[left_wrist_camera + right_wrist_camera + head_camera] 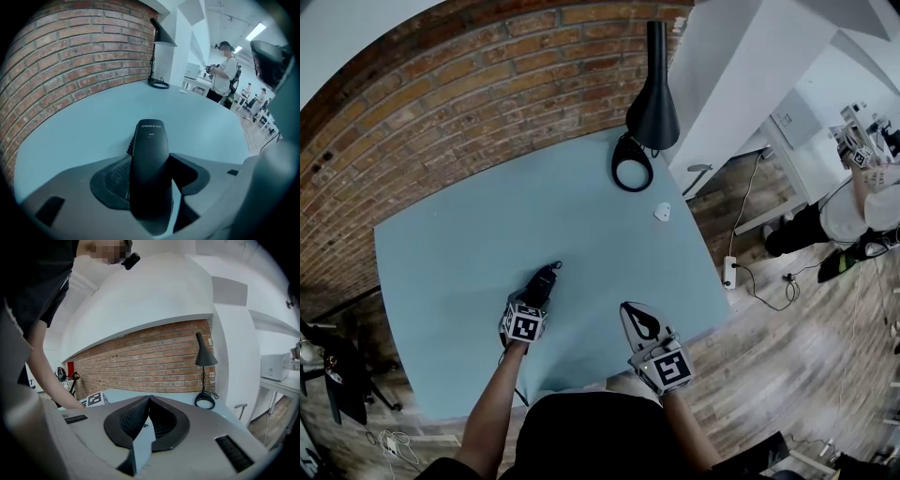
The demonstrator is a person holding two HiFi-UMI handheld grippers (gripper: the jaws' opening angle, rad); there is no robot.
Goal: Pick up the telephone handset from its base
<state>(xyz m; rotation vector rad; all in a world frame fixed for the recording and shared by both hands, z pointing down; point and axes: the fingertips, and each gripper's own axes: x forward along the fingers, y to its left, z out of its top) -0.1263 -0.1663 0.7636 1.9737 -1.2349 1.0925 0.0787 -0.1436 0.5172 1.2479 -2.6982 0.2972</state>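
Our left tool (534,296) is pinching the handset (547,278) low on its body, just left of centre in the lower half of the head view, over the blue table (450,253). In the left gripper view the left tool (151,180) has a pad on either side of the black handset (150,140). The handset runs up the middle of the frame away from us, and a coiled cord (130,145) shows at its left edge. We see no base in any view, so we judge the lift under way or done (whether the far end touches the table we cannot tell). The right tool (639,321), lower right of centre, is pressed together on nothing. Its own view shows the right tool (148,404) with pads meeting at the tips and only table behind.

To do this well, we would hold the pinch firm and centred, so the long body does not swing between the pads. We would raise it level and slowly, and watch the cord for any pull. The right tool is best held apart from the cord's path.
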